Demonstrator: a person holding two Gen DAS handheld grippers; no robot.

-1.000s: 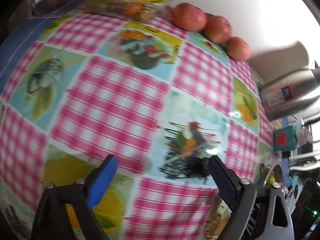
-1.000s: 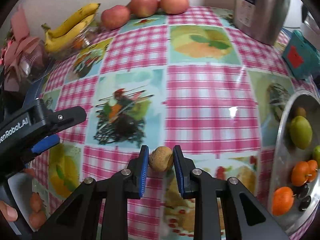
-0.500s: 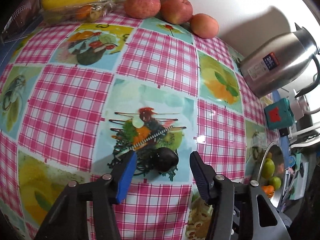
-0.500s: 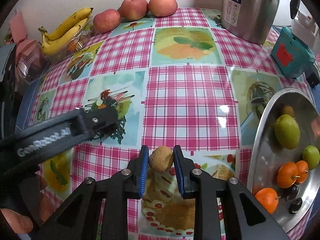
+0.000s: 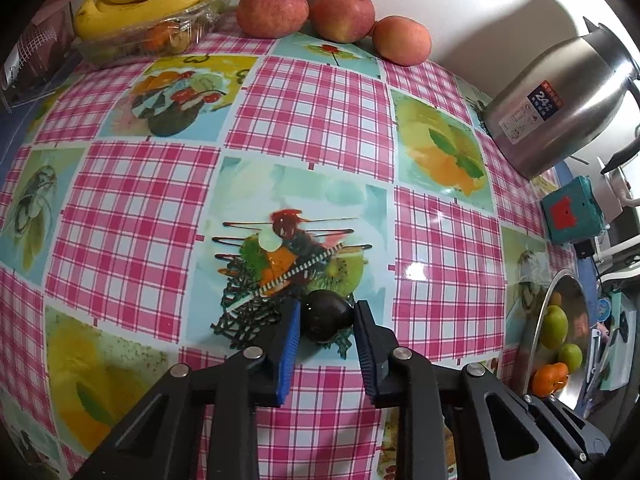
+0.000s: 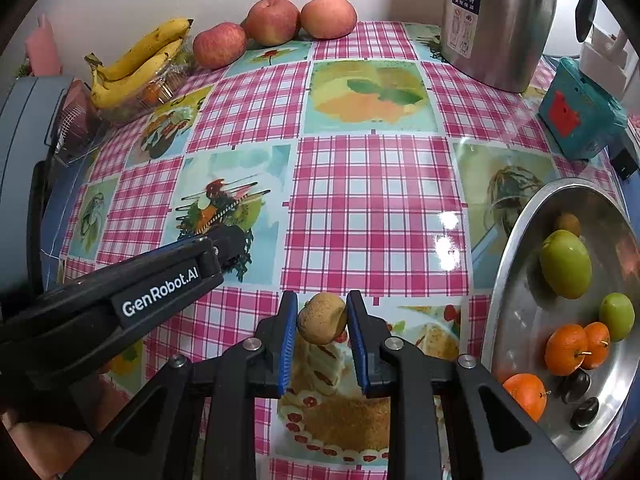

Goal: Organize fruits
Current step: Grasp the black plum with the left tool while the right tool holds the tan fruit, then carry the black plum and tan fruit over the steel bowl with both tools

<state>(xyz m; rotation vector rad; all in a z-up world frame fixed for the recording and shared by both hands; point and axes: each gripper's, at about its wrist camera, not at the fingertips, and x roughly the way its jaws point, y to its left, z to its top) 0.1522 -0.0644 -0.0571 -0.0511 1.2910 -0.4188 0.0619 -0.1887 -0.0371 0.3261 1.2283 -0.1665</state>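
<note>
A dark plum (image 5: 326,316) lying on the desk (image 5: 320,120) is bracketed and seemingly touched by the left tool (image 5: 326,338), though a firm clench cannot be confirmed. A small brown fruit (image 6: 322,318) is gripped in the right tool (image 6: 322,334), raised near the steel tray (image 6: 516,248). Pick-up seems in hand; a carry to the tray is called for next.

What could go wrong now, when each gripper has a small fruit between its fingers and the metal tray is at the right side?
1. The left gripper pinches the round dark fruit only near its fingertips; it might slip out and roll on the glossy tablecloth.
2. The right gripper holds the small brown fruit equally near the tips, so a fast swing may drop it.
3. The tilted-looking metal tray already holds loose fruits; a careless release could knock them.
</note>
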